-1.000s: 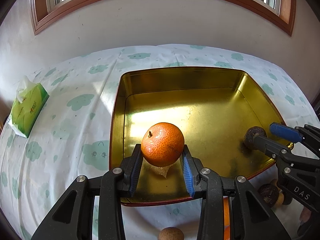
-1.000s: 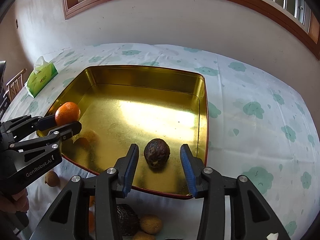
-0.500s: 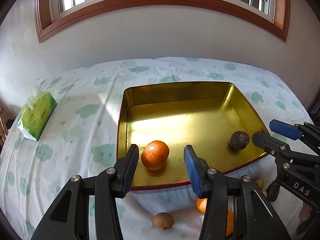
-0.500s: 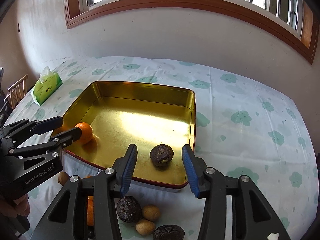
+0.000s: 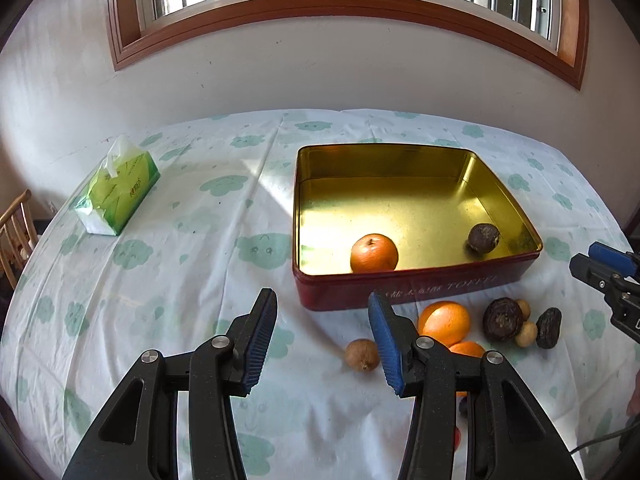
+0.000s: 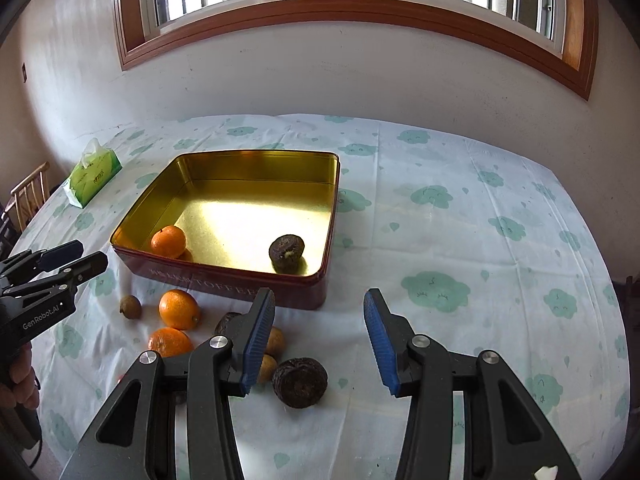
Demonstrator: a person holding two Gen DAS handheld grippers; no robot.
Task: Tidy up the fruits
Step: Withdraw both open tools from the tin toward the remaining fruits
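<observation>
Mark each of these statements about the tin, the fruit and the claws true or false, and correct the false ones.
1. The gold tin holds one orange and one dark fruit. True.
2. The left claw grips an orange. False: it is open with nothing between its pads.
3. The tissue pack lies inside the tin. False: it lies on the tablecloth, apart from the tin.
4. The right claw is open and holds nothing. True.
</observation>
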